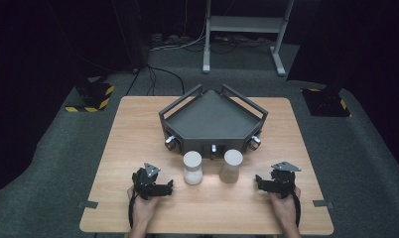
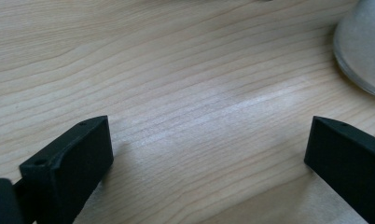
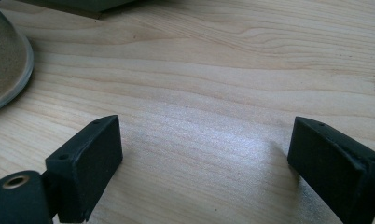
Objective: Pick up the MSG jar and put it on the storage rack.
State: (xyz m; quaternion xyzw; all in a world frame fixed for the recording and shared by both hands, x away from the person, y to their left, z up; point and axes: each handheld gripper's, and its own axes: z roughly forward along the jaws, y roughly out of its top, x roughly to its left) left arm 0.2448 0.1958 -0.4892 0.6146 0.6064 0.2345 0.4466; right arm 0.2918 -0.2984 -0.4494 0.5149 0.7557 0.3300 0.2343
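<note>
Two lidded jars stand side by side in front of a dark tray: a white jar [image 1: 192, 167] on the left and a sand-coloured jar [image 1: 232, 166] on the right. My left gripper [image 1: 169, 187] rests on the table left of the white jar, jaws wide apart with bare wood between them [image 2: 209, 144]; the white jar's base [image 2: 363, 46] shows at the upper right of the left gripper view. My right gripper [image 1: 258, 181] lies right of the sand-coloured jar, also open and empty [image 3: 204, 149]. The sand-coloured jar's base [image 3: 6, 65] sits at the left edge of the right gripper view.
A dark grey angular tray [image 1: 212, 121] with raised rails and metal knobs stands at the middle back of the wooden table [image 1: 138, 129]. Beyond the table are grey carpet, cables and a metal stand [image 1: 244, 29]. Table edges run close behind both hands.
</note>
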